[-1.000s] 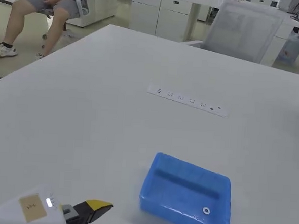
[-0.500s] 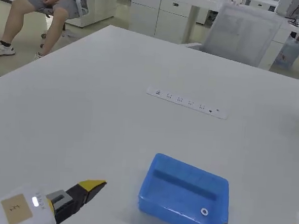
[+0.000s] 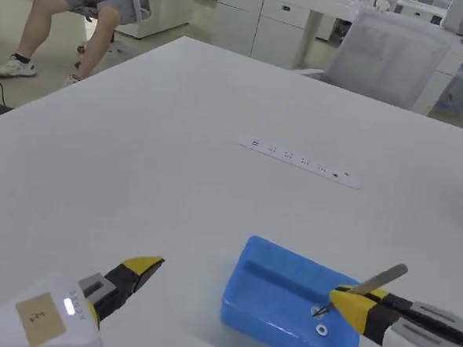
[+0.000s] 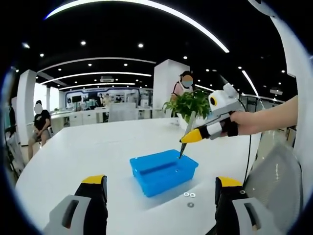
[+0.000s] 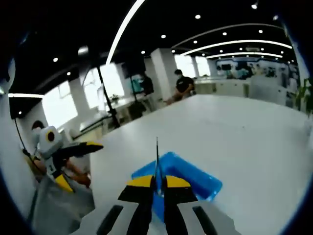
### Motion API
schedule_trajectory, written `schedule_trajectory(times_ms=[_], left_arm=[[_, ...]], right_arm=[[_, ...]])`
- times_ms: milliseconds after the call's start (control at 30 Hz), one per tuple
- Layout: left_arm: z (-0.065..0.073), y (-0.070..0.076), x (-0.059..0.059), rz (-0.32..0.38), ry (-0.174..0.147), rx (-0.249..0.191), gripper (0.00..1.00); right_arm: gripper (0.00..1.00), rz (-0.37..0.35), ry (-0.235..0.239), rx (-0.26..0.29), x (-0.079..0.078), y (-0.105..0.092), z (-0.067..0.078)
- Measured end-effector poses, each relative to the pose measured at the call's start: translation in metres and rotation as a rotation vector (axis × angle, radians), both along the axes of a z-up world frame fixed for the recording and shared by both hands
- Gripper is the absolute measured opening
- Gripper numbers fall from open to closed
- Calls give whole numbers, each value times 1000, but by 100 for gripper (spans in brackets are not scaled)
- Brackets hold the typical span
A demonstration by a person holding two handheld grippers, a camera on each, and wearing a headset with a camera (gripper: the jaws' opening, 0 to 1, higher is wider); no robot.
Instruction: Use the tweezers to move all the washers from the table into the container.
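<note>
The right gripper (image 3: 351, 300) pinches the slim metal tweezers (image 3: 382, 279) between its jaws, tips hanging over the blue plastic container (image 3: 275, 290). Whether they carry a washer I cannot tell. One small steel washer (image 3: 322, 330) lies inside; loose washers (image 4: 189, 195) lie on the white table (image 3: 177, 154) just beside it. The left gripper (image 3: 141, 267), jaws spread, holds nothing — a bump from the tweezers could shift the unsteadied container.

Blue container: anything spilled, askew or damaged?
Nothing stands out. The blue container sits upright on the table with a washer inside; the tweezers, held in the right gripper, point into it. Loose washers lie beside it.
</note>
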State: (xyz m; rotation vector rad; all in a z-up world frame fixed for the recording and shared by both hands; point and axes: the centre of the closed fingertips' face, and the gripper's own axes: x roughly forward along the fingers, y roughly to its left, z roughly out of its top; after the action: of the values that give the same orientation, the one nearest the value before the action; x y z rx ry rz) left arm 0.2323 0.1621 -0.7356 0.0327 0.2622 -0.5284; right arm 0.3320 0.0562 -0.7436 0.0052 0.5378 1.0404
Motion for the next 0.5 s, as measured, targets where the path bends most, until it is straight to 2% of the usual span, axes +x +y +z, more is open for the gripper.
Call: schedule_trajectory(times_ms=[133,367,500], left_arm=[[1,-1,0,-4,-3,-8,94],[0,-2,-1,-8,13,-20,93],[-1,-3,-1,-13,21,-22,91]], right_arm=[[4,-21,20,-22,7,1,-10],[4,-10,64,-87,14,6,-40],[4,-26,89,-96,20,6,-52]])
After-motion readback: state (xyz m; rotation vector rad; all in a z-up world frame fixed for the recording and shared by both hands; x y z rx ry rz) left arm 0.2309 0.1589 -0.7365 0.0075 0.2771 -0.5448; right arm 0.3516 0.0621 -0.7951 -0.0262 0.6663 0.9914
